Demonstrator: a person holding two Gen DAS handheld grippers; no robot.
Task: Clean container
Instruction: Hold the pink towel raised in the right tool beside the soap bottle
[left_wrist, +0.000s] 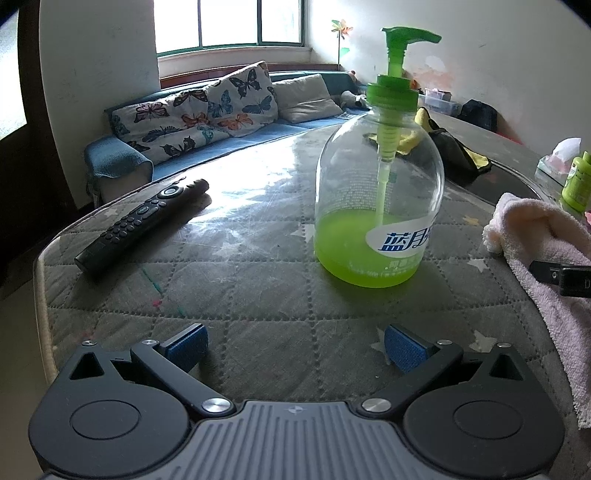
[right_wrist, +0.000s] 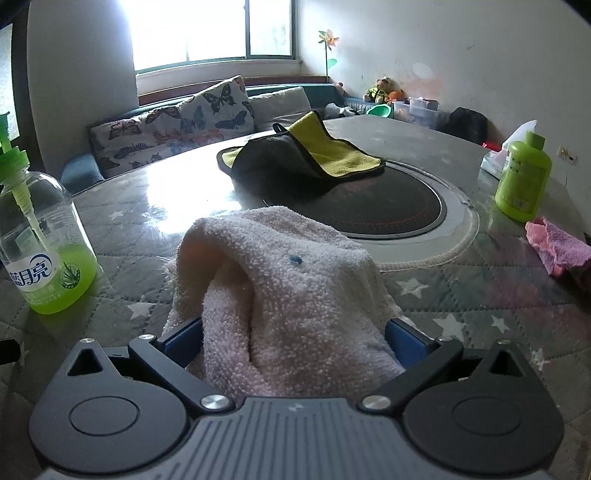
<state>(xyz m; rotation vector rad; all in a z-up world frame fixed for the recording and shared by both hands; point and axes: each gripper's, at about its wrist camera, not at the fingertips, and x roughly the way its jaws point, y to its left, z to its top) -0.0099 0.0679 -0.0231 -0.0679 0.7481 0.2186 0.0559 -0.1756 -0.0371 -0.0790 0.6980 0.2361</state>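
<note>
The pump bottle (left_wrist: 378, 184) stands upright on the quilted table cover (left_wrist: 240, 295), ahead of your left gripper (left_wrist: 293, 349) and slightly to its right, apart from it. It is clear plastic with a green pump head, and green liquid fills roughly its lower third. Your left gripper's jaws are spread wide with nothing between the blue pads (left_wrist: 186, 347). Your right gripper (right_wrist: 293, 343) has its jaws set wide apart with a pale pink towel (right_wrist: 280, 295) bunched between them; whether the pads press it firmly cannot be told. From the right wrist view the bottle sits at the far left, near the towel but not touching it.

Further out: a black remote control (left_wrist: 142, 227) lies left of the bottle, well apart. A black and yellow cloth (right_wrist: 303, 158) lies partly over a round dark hob (right_wrist: 388, 210). A small green bottle (right_wrist: 522, 177) stands at the right, with a pink cloth (right_wrist: 557, 251) near it.
</note>
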